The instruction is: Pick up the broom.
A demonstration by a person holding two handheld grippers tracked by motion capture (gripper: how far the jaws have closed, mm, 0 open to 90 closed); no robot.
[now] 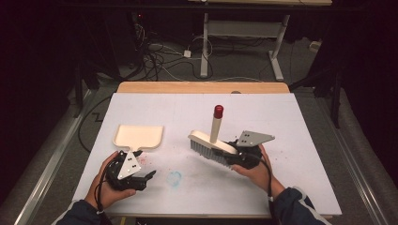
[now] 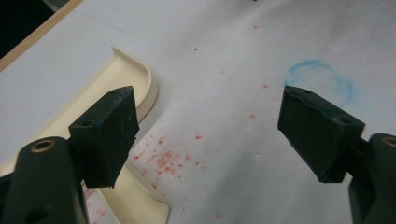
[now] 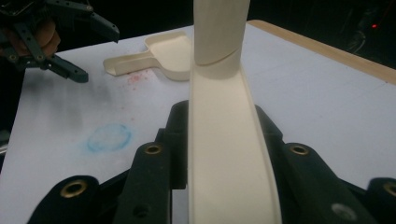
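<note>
Now my right gripper (image 1: 234,153) is clamped on the cream brush (image 1: 212,146); my left gripper (image 1: 151,175), at its 8 o'clock, stands wide open and empty beside the dustpan (image 1: 139,136).

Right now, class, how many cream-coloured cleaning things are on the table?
2. The dustpan lies left of centre, just beyond the open left tool. The brush is at right of centre, clamped in the right tool.
</note>
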